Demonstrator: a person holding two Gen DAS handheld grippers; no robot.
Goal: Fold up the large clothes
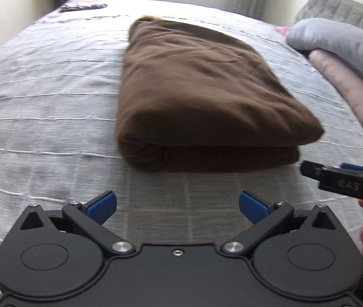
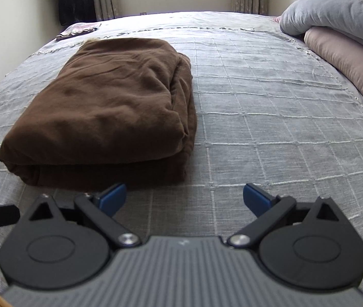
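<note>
A brown garment (image 1: 196, 89) lies folded into a thick rectangle on the grey checked bedspread (image 1: 40, 102). It also shows in the right wrist view (image 2: 114, 110), left of centre. My left gripper (image 1: 177, 204) is open and empty, a short way in front of the garment's near folded edge. My right gripper (image 2: 184, 199) is open and empty, in front of the garment's near right corner. The right gripper's body shows at the right edge of the left wrist view (image 1: 345, 181). Neither gripper touches the garment.
A stack of folded bedding, grey (image 2: 334, 15) over pink (image 2: 347, 58), lies along the bed's right side. A small patterned cloth (image 2: 77, 30) lies at the far left corner. Curtains and a wall stand behind the bed. Bare bedspread (image 2: 271, 107) lies to the garment's right.
</note>
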